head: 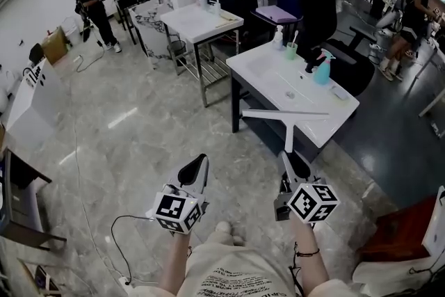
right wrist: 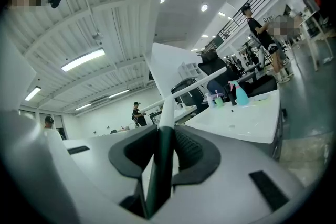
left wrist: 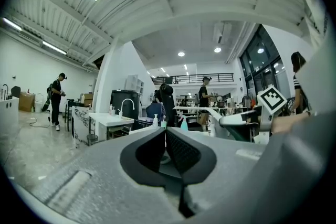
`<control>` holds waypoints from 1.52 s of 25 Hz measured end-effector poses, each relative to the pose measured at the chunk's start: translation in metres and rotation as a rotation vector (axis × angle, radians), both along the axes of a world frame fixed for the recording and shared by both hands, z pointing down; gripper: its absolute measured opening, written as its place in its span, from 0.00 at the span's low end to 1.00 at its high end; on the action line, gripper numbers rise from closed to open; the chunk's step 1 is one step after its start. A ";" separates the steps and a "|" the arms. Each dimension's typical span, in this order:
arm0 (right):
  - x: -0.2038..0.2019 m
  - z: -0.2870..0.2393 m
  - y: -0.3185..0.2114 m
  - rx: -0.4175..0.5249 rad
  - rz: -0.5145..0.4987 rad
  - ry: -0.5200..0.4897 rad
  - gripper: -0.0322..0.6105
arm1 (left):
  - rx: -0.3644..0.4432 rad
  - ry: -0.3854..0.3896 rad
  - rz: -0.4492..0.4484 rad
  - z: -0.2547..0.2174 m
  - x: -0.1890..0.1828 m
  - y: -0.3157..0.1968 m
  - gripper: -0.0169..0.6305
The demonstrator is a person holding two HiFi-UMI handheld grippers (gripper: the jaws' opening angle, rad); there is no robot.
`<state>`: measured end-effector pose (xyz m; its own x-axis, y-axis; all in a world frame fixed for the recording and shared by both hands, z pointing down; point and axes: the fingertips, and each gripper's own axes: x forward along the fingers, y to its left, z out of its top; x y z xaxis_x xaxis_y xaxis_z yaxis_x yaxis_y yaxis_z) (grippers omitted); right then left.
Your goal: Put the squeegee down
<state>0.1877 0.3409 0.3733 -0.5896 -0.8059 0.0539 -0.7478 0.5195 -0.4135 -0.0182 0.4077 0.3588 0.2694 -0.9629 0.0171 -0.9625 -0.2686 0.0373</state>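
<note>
The squeegee (head: pixel 286 123) has a long white blade bar and a dark handle. My right gripper (head: pixel 295 163) is shut on that handle and holds it level, with the blade hanging over the front edge of the white sink table (head: pixel 277 82). In the right gripper view the dark green handle (right wrist: pixel 160 165) is clamped between the pads, and the white blade bar (right wrist: pixel 195 86) crosses ahead. My left gripper (head: pixel 197 166) hovers over the floor to the left, shut and empty. Its pads (left wrist: pixel 178 150) meet in the left gripper view.
On the sink table stand a blue spray bottle (head: pixel 322 71), a green cup (head: pixel 291 49) and a soap bottle (head: pixel 278 37). A second sink stand (head: pixel 201 21) is behind it. People stand at the back left (head: pixel 94 7) and right (head: pixel 410 10). A cable (head: pixel 119 247) lies on the floor.
</note>
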 end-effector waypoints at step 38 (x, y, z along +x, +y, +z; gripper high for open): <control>-0.079 0.032 -0.257 -0.089 0.118 -0.047 0.21 | -0.056 0.022 0.135 0.027 -0.086 -0.295 0.06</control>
<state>0.1090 0.0837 0.4054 -0.4943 -0.8632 0.1028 -0.7803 0.3885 -0.4901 -0.1039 0.1126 0.3857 0.3974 -0.9155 0.0631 -0.9165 -0.3926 0.0764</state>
